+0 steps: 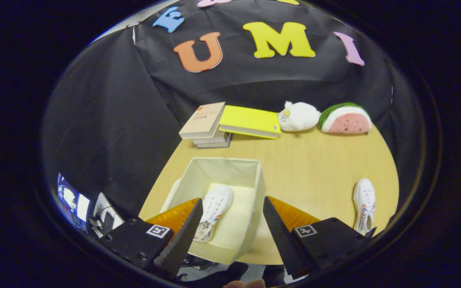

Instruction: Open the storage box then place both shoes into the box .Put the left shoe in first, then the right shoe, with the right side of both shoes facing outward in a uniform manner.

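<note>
The tongs (232, 210) are held spread above the open storage box (256, 188), with nothing pinched. One white shoe (214, 210) is seen lying inside the box, between the fingers. The other white shoe (364, 204) is left on the wooden counter (314, 168), well apart to the right.

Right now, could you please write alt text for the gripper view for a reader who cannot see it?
The gripper hangs open over an open cream storage box on a wooden table, with one white shoe lying inside it between the fingers. A second white shoe lies on the table beside the box; books and two plush toys sit beyond.
</note>
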